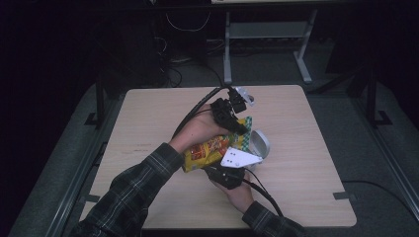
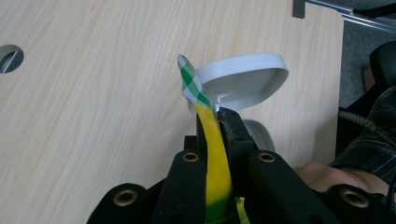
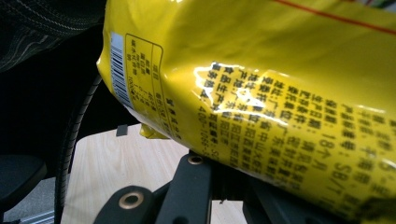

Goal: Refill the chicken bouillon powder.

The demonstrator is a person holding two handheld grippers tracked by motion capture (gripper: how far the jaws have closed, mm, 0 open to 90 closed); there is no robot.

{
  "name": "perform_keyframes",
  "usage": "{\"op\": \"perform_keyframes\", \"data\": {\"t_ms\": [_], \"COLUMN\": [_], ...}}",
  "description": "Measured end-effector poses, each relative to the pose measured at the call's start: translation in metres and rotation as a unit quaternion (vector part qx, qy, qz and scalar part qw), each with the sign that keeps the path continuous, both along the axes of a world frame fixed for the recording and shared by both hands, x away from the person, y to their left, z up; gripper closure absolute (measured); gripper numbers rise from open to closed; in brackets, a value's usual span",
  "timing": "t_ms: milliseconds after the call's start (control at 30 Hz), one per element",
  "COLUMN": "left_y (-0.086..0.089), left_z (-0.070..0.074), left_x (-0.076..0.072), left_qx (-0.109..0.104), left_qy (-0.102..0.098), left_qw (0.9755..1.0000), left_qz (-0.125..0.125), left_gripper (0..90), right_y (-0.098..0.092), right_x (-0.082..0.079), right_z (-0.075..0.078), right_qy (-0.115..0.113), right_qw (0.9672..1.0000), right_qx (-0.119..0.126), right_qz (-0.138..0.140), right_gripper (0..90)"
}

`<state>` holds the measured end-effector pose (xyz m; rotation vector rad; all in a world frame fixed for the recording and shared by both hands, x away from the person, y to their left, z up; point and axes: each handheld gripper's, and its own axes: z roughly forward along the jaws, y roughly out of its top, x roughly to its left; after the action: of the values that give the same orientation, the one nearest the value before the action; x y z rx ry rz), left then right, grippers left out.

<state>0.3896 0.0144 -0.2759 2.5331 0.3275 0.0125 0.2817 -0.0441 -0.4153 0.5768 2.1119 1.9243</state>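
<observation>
Above the middle of the table (image 1: pixel 148 113), a yellow snack bag (image 1: pixel 210 152) hangs in the air between both tongs, just beside a grey bowl (image 1: pixel 258 143) that stands tilted with its open side toward the bag. The left tongs (image 1: pixel 236 123) are pressed together on the bag's green-checked top seal (image 2: pixel 191 86), the flat yellow film running down between the jaws. The right tongs (image 1: pixel 217 170) grip the bag lower down, squeezed tight on its underside below the printed back panel (image 3: pixel 280 112); the exact pinch spot is hidden behind the bag.

The work in hand looks like opening the bag at the seal, or tipping it toward the bowl; which of the two I cannot tell. To do it well, the left pinch should stay on the seal strip itself, not on the loose film under it, so the pull goes straight into the seam. The right tongs should anchor the body firmly without crushing the contents. Pull apart steadily, not with a jerk, and keep the bag's mouth over the bowl's rim so that anything spilling lands inside.
</observation>
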Motion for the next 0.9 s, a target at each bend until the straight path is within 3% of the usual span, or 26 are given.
{"op": "perform_keyframes", "data": {"t_ms": [567,700,900], "left_y": [-0.0013,-0.0026,-0.0056], "left_z": [0.0001,0.0016,0.0040], "left_x": [0.0018,0.0022,0.0015], "left_qx": [0.004,0.003,0.009], "left_qy": [0.002,0.012,0.009], "left_qw": [1.0000,0.9999,0.9998], "left_qz": [0.008,0.008,0.013], "left_gripper": [83.9,87.7,88.8], "right_y": [-0.0012,-0.0019,-0.0036], "right_x": [-0.0003,0.0002,0.0013], "right_z": [0.0009,0.0008,0.0015], "right_qy": [-0.002,0.000,0.001], "right_qw": [1.0000,1.0000,1.0000], "right_qx": [0.001,0.003,0.008], "right_qz": [0.004,0.002,0.001], "right_gripper": [89.9,89.9,89.9]}}
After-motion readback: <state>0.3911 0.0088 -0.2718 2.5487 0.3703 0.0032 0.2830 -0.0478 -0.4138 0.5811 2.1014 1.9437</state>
